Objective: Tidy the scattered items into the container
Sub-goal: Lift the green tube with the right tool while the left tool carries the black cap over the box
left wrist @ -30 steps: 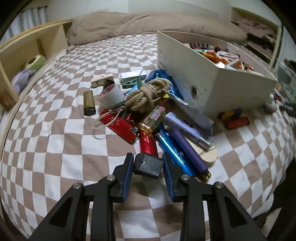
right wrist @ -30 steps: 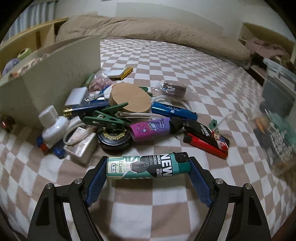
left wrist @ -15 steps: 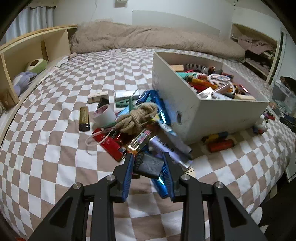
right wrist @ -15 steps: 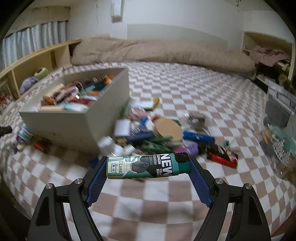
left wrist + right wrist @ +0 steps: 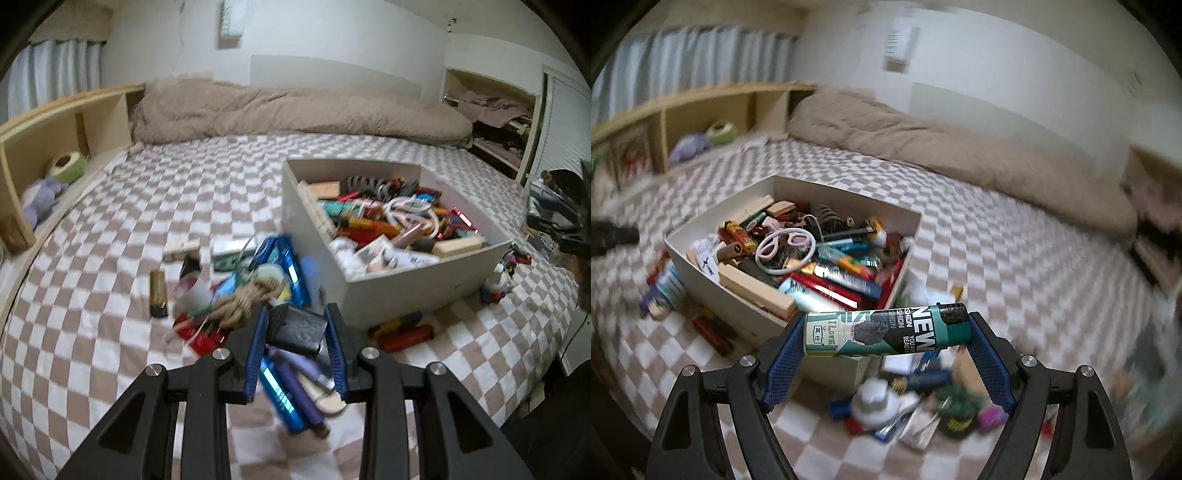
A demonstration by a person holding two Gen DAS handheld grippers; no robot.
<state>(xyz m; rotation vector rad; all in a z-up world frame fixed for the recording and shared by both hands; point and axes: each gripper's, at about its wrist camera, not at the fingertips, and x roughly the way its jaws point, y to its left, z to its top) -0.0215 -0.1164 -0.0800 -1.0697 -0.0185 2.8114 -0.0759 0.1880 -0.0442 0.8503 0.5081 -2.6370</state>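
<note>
You have a bed with a brown-and-white checked cover under both hands, and on it the white rectangular open-topped box, already crowded with lighters, pens and pink scissors. A heap of loose items with a coil of tan rope lies just beside the box wall. Your right gripper has its jaws spread wide and clamped on the teal cylindrical lighter printed "NEW"; the lighter lies crosswise between the pads, one end against each, lifted clear of the bed and just short of the box's near corner. Your left gripper has its jaws drawn close and pinching the small black rectangular case, which sits tilted between the blue pads, raised over the heap and left of the box.
</note>
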